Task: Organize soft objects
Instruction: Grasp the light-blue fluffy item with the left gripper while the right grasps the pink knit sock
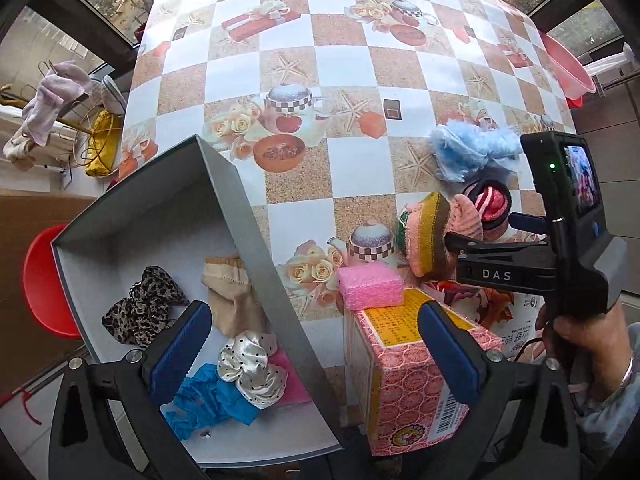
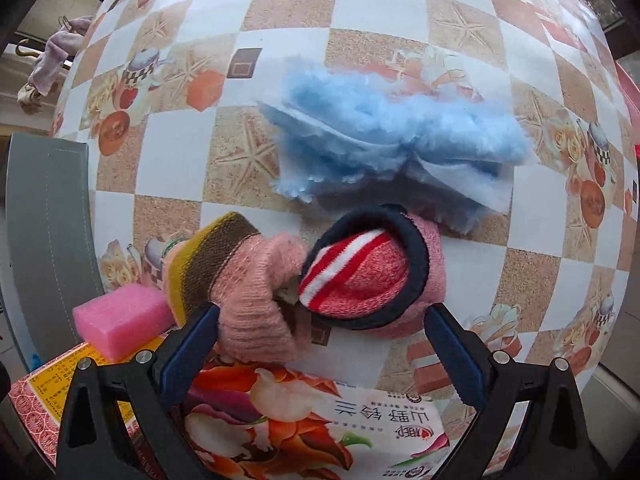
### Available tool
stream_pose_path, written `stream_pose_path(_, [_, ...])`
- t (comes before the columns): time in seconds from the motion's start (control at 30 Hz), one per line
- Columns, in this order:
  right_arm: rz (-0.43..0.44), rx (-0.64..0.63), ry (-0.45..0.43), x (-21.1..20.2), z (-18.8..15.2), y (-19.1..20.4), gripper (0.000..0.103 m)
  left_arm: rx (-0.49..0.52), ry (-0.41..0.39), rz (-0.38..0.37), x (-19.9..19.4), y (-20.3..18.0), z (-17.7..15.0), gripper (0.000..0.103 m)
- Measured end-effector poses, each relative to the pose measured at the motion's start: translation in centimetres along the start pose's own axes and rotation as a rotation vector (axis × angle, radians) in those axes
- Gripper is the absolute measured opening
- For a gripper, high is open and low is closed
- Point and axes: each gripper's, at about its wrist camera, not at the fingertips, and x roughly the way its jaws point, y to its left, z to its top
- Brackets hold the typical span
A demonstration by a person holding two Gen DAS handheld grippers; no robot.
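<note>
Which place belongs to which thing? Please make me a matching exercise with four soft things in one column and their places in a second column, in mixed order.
Things:
1. leopard scrunchie
2. pink sponge
3. blue fluffy cloth
4. striped sock

Places:
A. on top of the pink carton
B. inside the grey box
C. between the open fingers of the right gripper
D. on the table, beyond the sock

Pairs: 1-B, 2-A, 3-D, 4-C

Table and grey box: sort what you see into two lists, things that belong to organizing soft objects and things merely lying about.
Belongs to the job:
grey box
leopard scrunchie
beige pouch
polka-dot scrunchie
blue cloth
fluffy blue cloth
knitted mitten
striped sock
pink sponge

Lying about:
pink carton
flowered packet
red stool
</note>
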Motion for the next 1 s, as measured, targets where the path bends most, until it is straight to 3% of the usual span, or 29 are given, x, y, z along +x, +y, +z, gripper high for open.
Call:
stream_pose_path(0.3, [0.003,0.157,0.0,0.4,-0.9,-7.3,0.102,0.069,0.006,-0.037,0.3,-6.3,3.4,0.103])
stream_pose_path(0.67, [0.019,0.312,0.041,0.8,-5.5,-16.4,0.102,0.167,0.008,-0.005,3.9,-14.8,9.3,0.103])
stream_pose_path(0.83, [0.154,0.379,-0.052,-1.5,-7.6,-19.4,0.102,0.27,0.009,0.093,7.2,-18.2,11.3,0.103])
stream_pose_path(1.0, [0.205,0.398,-0.15,-4.4,-6.7,-21.5,0.102,0.297,0.035,0.154,9.9,-18.9,12.6,0.103])
